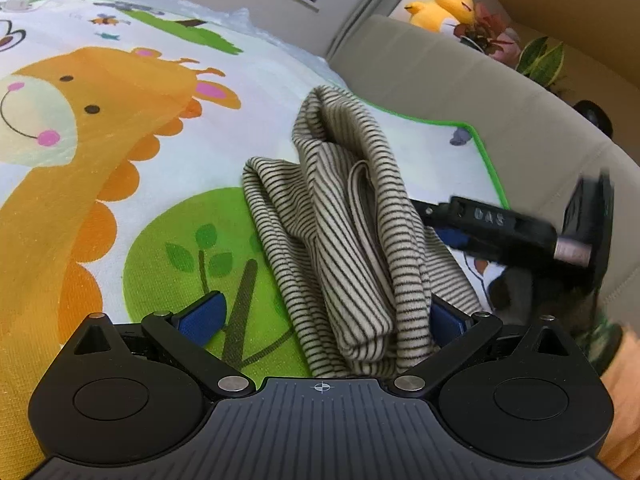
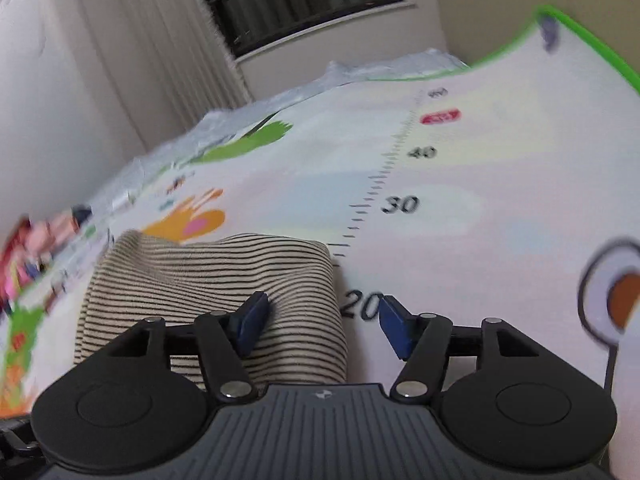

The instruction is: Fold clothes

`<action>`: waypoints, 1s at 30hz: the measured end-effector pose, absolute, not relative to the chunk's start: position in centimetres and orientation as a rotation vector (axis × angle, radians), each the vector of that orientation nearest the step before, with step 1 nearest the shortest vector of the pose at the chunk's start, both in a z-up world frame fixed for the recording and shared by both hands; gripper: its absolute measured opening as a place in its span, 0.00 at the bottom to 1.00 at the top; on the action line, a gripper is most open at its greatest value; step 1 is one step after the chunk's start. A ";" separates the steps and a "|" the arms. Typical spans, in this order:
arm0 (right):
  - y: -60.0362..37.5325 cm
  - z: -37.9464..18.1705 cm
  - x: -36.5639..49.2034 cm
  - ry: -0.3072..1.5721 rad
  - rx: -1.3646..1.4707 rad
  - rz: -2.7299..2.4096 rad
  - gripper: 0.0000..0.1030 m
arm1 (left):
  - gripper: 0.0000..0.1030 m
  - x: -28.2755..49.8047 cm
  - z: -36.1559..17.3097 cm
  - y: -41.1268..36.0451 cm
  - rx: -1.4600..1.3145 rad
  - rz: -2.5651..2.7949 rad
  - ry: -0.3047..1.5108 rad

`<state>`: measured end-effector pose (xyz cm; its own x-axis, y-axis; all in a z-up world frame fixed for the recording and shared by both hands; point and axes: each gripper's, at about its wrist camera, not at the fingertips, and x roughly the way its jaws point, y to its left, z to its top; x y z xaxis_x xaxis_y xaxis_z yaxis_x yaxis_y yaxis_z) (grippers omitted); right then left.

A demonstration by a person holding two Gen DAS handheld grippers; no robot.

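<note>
A white play mat (image 1: 248, 92) printed with a big orange giraffe (image 1: 80, 128), a green circle with a small tree and a bright green border covers the surface. In the left wrist view, the giraffe fills the mat's left side, and a cream garment with thin dark stripes (image 1: 344, 232) lies bunched in long folds just right of the mat's middle, running from the near edge toward the green-bordered far right corner.

The left gripper (image 1: 320, 320) hangs low over the near edge with its jaws spread wide. Its left blue pad sits on the green circle, apart from the cloth, while the right blue pad is partly hidden behind the near end of the striped folds. It grips nothing that I can see.

To the right, the right gripper (image 1: 444, 224) reaches in from the mat's right edge, blurred, its black fingers touching or slipping under the side of the garment.

Beyond the mat's right edge runs a beige upholstered sofa back (image 1: 460, 92), and behind it sit a yellow plush duck (image 1: 444, 8) and a small plant with red and green leaves (image 1: 508, 46).

In the right wrist view, the striped garment (image 2: 216, 288) lies left of a printed ruler scale (image 2: 384, 184) on the mat (image 2: 480, 184). The right gripper (image 2: 324, 320) is open wide: its left blue pad rests over the cloth, its right pad over bare mat by the "20" mark.
</note>
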<state>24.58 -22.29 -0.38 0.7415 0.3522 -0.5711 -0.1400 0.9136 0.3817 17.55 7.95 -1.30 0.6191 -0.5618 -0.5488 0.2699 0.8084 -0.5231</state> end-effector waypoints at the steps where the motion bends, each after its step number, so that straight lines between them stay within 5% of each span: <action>1: -22.2 -0.3 24.1 0.673 0.317 0.268 0.59 | 1.00 17.7 -1.1 7.9 -0.411 -0.495 0.771; 11: -20.8 3.1 16.4 0.484 0.117 0.410 0.59 | 0.99 16.9 5.3 6.5 -0.381 -0.536 0.560; 15: -19.9 2.2 14.0 0.526 0.102 0.481 0.61 | 0.78 18.3 6.4 3.2 -0.299 -0.576 0.552; 19: -18.9 1.7 12.3 0.508 -0.011 0.472 0.79 | 0.75 20.8 4.4 1.1 -0.225 -0.514 0.654; 21: -19.4 1.5 12.5 0.526 0.016 0.472 0.81 | 0.74 21.3 3.5 1.2 -0.202 -0.467 0.667; 26: -22.9 2.2 14.3 0.557 0.250 0.462 0.83 | 0.75 21.0 3.6 2.2 -0.205 -0.390 0.663; 28: -24.3 2.2 15.4 0.569 0.330 0.437 0.86 | 0.93 19.9 4.7 2.5 -0.192 -0.364 0.639; 30: -25.3 1.9 16.9 0.595 0.380 0.407 0.86 | 0.95 18.8 5.2 2.9 -0.166 -0.308 0.612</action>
